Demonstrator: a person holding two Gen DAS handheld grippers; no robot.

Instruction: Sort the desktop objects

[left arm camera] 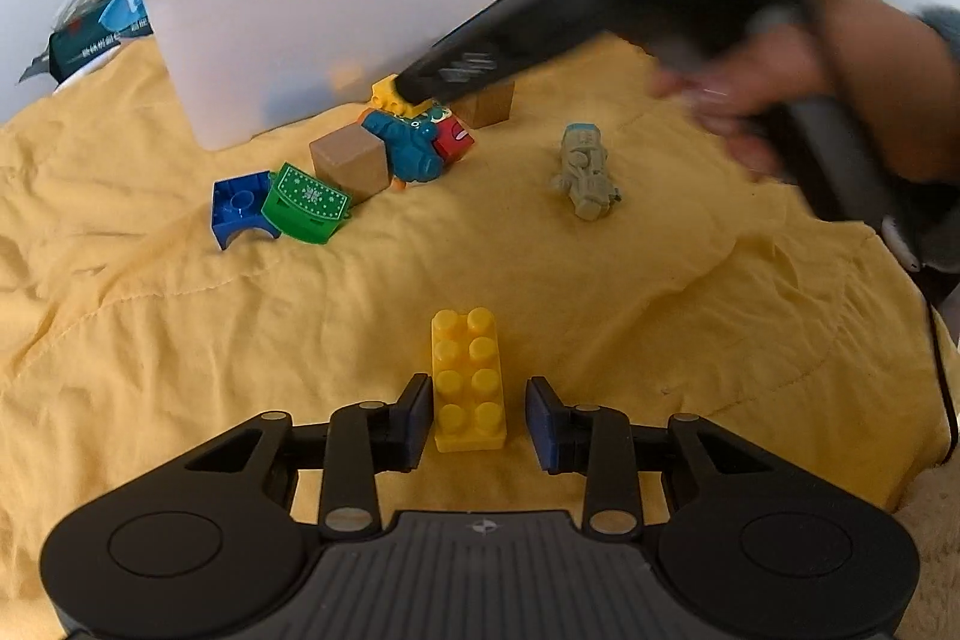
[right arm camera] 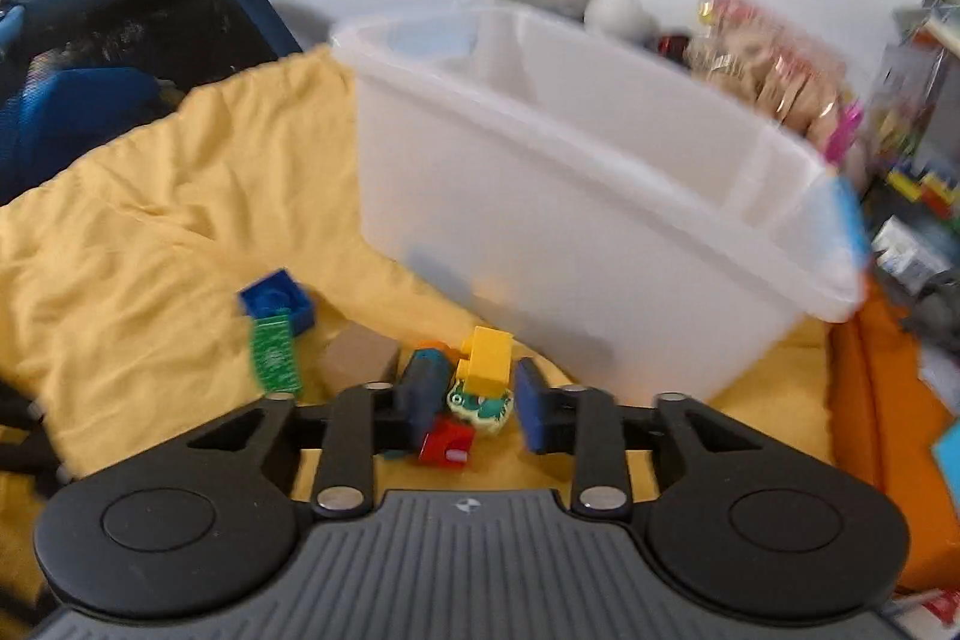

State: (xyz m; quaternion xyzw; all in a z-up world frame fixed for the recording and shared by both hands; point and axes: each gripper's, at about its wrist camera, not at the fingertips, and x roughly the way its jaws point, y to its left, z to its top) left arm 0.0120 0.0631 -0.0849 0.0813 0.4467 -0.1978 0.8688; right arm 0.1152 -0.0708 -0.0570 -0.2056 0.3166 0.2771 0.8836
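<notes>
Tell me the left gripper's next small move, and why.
Probably close the jaws. The left gripper is open, with the long yellow brick lying lengthwise between its pads, a small gap on each side. The white bin waits beyond.

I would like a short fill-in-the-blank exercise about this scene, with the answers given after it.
1. The left gripper is open around a long brick of ____ colour.
2. The toys lie on a yellow ____.
3. The right gripper hovers over a small pile beside the white ____.
4. The green piece leans against a ____ brick.

Answers: yellow; cloth; bin; blue
</notes>
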